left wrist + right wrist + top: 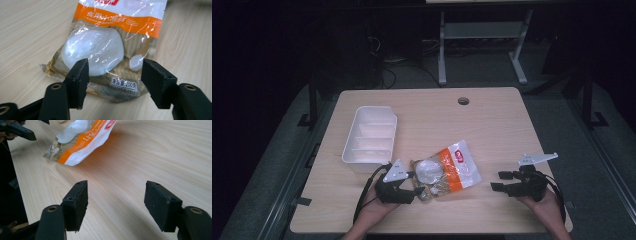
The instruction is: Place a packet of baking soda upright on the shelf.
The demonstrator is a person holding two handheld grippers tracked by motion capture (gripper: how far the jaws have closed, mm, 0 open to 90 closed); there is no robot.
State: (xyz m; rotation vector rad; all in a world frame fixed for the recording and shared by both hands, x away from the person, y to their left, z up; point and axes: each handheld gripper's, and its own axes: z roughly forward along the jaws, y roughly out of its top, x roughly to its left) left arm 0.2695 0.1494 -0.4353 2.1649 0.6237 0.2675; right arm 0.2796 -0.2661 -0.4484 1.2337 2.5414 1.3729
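A pale wooden table (pixel 492 125) stands in a dark room. A white divided tray (pixel 371 137) sits at ten o'clock; an orange-and-white bag (pixel 447 170) lies at six. The left gripper (pixel 113 75), released, straddles the bag's bottom edge. The right gripper (pixel 501 181), released, holds nothing at four o'clock.

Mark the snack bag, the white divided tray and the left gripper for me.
snack bag (pixel 117 45), left gripper view, on the clear window over the white lump.
white divided tray (pixel 353 145), high view, on its left wall.
left gripper (pixel 113 77), left gripper view, midway between its open fingertips.
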